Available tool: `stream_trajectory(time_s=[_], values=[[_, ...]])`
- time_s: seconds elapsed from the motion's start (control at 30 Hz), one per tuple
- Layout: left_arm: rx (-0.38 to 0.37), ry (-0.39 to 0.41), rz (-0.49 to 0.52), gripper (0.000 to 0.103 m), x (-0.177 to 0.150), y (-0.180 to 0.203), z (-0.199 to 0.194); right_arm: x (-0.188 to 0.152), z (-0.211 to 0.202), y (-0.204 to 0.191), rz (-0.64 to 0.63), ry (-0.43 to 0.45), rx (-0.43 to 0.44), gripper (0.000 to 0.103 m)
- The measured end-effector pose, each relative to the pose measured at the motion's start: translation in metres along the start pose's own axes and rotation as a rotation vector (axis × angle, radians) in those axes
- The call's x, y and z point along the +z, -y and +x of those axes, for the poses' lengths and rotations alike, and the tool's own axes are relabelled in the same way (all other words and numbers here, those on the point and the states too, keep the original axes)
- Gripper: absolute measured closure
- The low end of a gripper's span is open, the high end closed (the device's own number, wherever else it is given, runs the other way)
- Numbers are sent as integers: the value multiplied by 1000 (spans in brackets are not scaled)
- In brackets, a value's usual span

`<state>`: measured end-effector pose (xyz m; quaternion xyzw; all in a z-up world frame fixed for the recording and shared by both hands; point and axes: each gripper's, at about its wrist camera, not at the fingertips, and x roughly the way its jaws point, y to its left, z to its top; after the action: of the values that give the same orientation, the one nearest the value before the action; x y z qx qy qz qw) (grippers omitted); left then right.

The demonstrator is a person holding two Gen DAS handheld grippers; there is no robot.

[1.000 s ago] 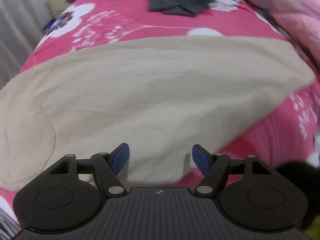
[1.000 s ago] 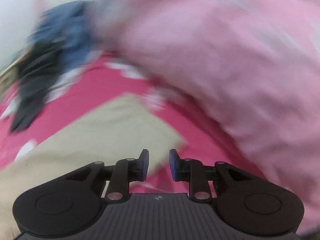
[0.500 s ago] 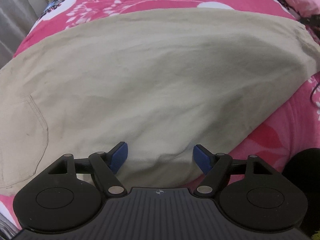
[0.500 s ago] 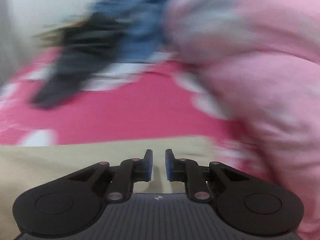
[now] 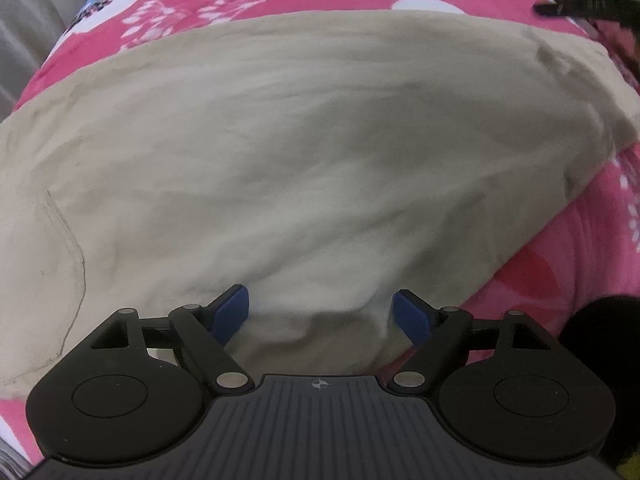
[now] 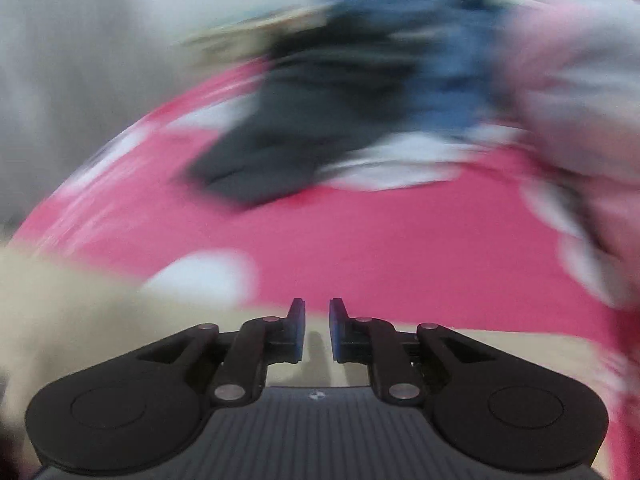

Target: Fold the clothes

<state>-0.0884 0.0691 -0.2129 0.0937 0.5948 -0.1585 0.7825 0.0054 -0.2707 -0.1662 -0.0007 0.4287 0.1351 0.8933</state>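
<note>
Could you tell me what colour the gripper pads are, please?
Blue pads, clearest in the left wrist view.

Both grippers low in their frames, one wide, one narrow.
Left gripper [image 5: 320,314] at lower centre, blue fingertips [image 5: 230,314] spread far apart. Right gripper [image 6: 317,330] at lower centre, jaws drawn close with a slim gap between the pads.

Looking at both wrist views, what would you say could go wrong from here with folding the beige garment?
1. The left gripper is open over a rumpled near edge of the beige garment; closing here may catch only a wrinkle or one layer, skewing the fold.
2. The right gripper is nearly closed with a narrow gap, and its view is motion-blurred; it could miss the garment's far edge or pinch the pink bedspread instead.
</note>
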Motion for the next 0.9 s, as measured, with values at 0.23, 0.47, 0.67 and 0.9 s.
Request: stream_trajectory(time_s=[0.23, 0.47, 0.67, 0.9], values=[[34, 25, -22, 21, -7, -5, -14, 21, 32, 38, 232, 30, -183, 86], [33, 70, -165, 21, -8, -34, -24, -54, -57, 68, 558, 147, -231, 81], [58, 140, -199, 22, 2, -31, -36, -141, -101, 100, 920, 212, -258, 67], [48, 181, -202, 22, 33, -6, -26, -216, -121, 130, 1286, 340, -250, 66]])
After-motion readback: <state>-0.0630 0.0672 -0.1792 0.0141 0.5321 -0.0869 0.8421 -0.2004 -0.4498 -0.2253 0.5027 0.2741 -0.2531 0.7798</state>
